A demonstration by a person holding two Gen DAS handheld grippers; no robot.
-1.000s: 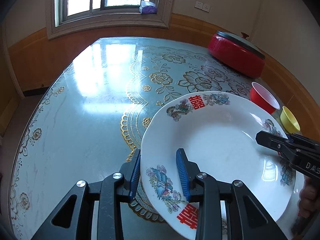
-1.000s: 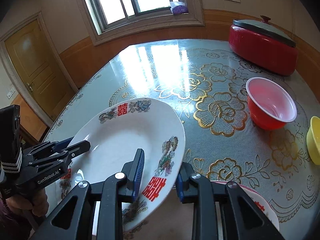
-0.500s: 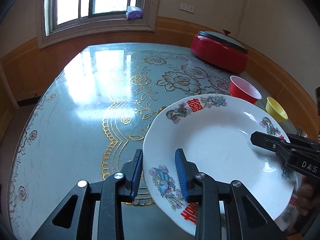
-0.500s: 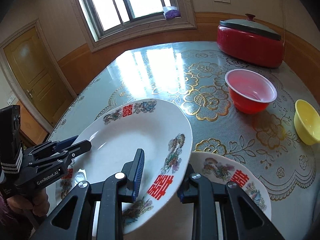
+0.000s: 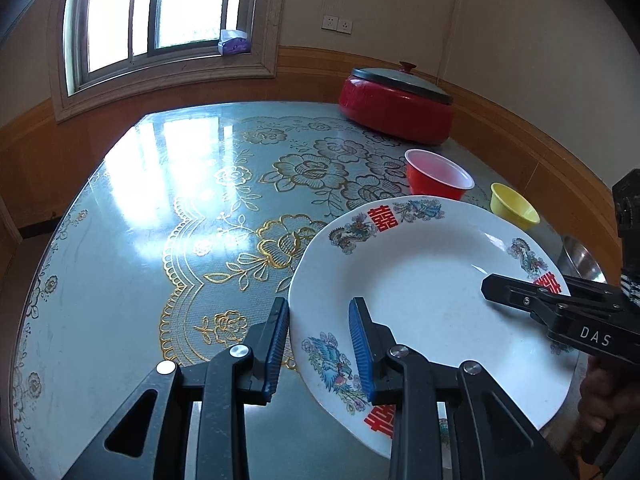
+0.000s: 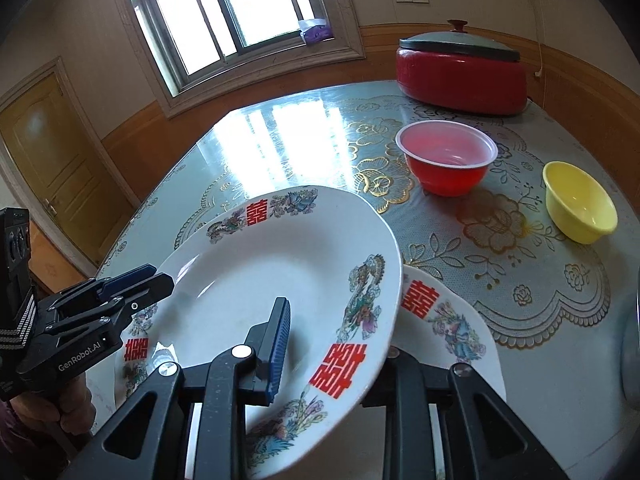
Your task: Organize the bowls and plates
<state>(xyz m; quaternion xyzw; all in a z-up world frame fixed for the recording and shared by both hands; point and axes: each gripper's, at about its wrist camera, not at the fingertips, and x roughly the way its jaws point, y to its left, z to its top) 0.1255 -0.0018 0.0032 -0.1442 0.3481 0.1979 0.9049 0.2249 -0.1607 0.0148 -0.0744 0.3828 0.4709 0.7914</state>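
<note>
The left gripper [image 5: 318, 344] and the right gripper [image 6: 332, 354] are each pinching a side of the big white plate [image 5: 432, 300]. They are holding it above the table [image 5: 160, 216], over another plate [image 6: 456, 328].

upper plate [image 6: 256, 280]: white, red characters, tilted, lifted
lower plate [image 6: 452, 320]: same pattern, underneath
red bowl [image 6: 446, 156]: upright, near yellow bowl [image 6: 578, 202]

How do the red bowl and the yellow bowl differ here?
The red bowl is wider, with a white rim and translucent walls; the yellow bowl is smaller, opaque and one colour. The red one stands nearer the red lidded pot. Both sit upright, empty and untouched.
</note>
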